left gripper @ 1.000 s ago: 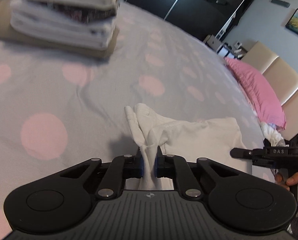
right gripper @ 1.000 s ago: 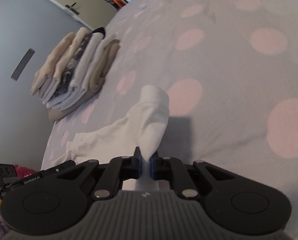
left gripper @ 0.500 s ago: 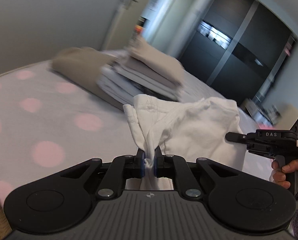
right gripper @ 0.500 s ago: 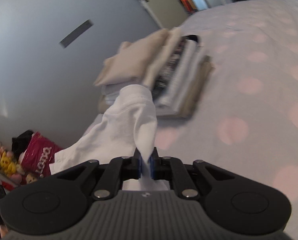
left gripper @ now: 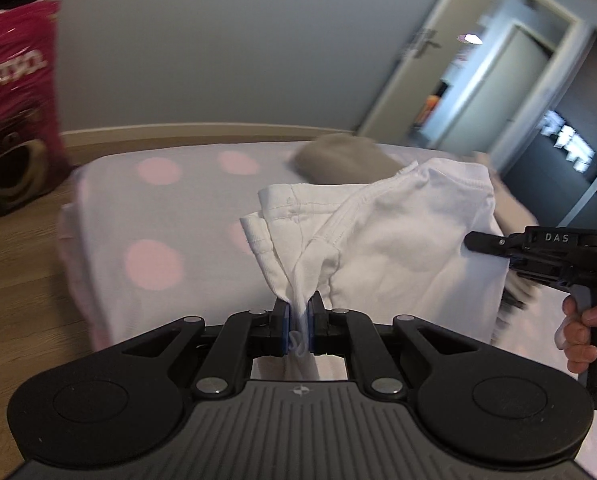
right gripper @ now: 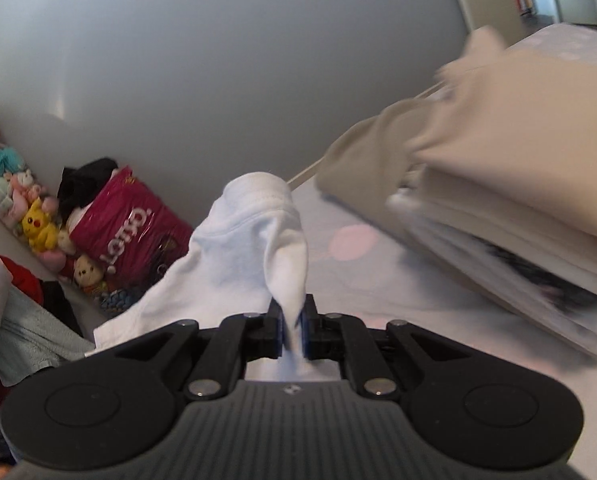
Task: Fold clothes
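A white garment (left gripper: 398,248) hangs in the air between my two grippers, above the bed. My left gripper (left gripper: 298,324) is shut on one bunched edge of it, near a ribbed hem. My right gripper (right gripper: 292,330) is shut on another part of the white garment (right gripper: 242,256). The right gripper also shows in the left wrist view (left gripper: 538,256), at the right, held by a hand. A stack of folded clothes (right gripper: 506,216) lies on the bed close to the right gripper, blurred; it shows in the left wrist view (left gripper: 342,158) behind the garment.
The bed (left gripper: 158,208) has a grey cover with pink dots; its corner and the wooden floor (left gripper: 18,280) lie to the left. A pink bag (right gripper: 126,228) and plush toys (right gripper: 38,220) stand against the grey wall. An open doorway (left gripper: 478,92) is at the back right.
Both grippers have lifted the white garment off the bed and swung toward the stack of folded clothes and the wall. Both stay shut on the cloth.
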`<act>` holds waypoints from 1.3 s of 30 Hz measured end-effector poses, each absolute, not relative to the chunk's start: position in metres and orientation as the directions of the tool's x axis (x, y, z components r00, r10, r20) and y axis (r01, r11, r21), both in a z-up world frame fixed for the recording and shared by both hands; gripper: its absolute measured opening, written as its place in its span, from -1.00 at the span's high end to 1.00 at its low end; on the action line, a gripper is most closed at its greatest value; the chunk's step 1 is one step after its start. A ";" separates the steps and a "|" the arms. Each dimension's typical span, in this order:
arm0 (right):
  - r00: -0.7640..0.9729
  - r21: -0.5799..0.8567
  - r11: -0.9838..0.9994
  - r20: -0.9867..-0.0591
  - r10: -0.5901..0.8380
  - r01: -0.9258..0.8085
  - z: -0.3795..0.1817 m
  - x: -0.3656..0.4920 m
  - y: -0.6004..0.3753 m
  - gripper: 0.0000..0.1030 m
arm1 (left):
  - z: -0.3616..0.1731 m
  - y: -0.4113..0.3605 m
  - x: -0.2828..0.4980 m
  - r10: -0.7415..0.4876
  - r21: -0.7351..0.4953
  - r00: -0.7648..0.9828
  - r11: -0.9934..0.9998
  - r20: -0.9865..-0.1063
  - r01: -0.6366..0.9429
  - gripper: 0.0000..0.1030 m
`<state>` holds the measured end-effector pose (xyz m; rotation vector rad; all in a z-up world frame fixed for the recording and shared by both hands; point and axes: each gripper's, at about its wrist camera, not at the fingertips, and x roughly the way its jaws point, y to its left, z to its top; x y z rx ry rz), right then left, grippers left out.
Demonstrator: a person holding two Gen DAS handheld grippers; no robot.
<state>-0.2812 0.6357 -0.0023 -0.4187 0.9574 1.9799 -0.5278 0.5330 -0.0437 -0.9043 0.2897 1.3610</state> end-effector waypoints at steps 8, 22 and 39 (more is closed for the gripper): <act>-0.552 0.426 -0.352 -0.653 0.518 -0.834 -0.031 -0.330 0.702 0.82 | -0.066 0.570 -0.552 0.684 -0.332 0.142 -0.154 -0.715 -0.931 0.87; -0.562 0.429 -0.365 -0.670 0.485 -0.826 -0.082 -0.367 0.748 0.82 | -0.090 0.589 -0.569 0.668 -0.284 0.048 -0.250 -0.742 -0.926 0.91; -0.444 0.286 -0.373 -0.768 0.461 -0.883 -0.110 -0.351 0.706 0.64 | -0.118 0.591 -0.544 0.560 -0.204 0.069 -0.184 -0.826 -0.961 0.86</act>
